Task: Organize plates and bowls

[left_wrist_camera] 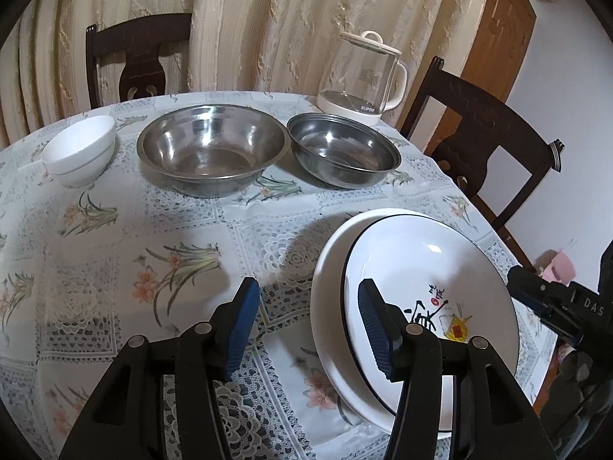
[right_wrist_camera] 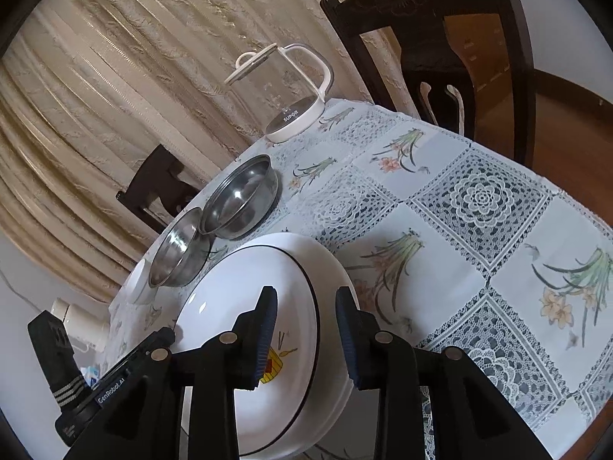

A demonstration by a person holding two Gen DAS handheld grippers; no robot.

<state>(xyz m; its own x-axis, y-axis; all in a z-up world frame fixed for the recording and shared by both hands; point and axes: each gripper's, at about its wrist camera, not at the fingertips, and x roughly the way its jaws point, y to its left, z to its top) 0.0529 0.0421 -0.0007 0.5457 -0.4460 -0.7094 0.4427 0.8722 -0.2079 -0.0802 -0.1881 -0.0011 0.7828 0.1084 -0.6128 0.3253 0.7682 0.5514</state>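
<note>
On the near right part of the bench point(left_wrist_camera: 191, 237), two white plates lie nested: a black-rimmed plate point(left_wrist_camera: 433, 268) with a painted motif sits inside a plain white plate point(left_wrist_camera: 325, 306), whose rim shows as a crescent on one side. Both hand-held grippers straddle this stack with jaws apart and nothing clamped. The left hand-held gripper point(left_wrist_camera: 308, 326) has one blue pad over the stack's edge and the other over the cloth; the right hand-held gripper point(right_wrist_camera: 306, 337) brackets the opposite edge in the same way. Whether any pad touches porcelain I cannot tell.

Judging from this, the step in hand is taking or settling the plate stack. To do it well, each pad pair should bite the rim squarely, one pad under the lip and one above, with both sides closing evenly so the glazed plates do not slide against each other. Lifting level matters, since the upper plate sits off-centre in the lower one.

The plates are round, so they have no long axis; they lie flat, facing up, and the motif sits toward the near side.

Farther back stand a large steel bowl point(left_wrist_camera: 212, 149) and a smaller steel bowl point(left_wrist_camera: 343, 153), rims nearly touching, both upright, with a white ceramic bowl point(left_wrist_camera: 78, 153) apart at the left. A glass kettle point(left_wrist_camera: 364, 76) stands behind them.
</note>
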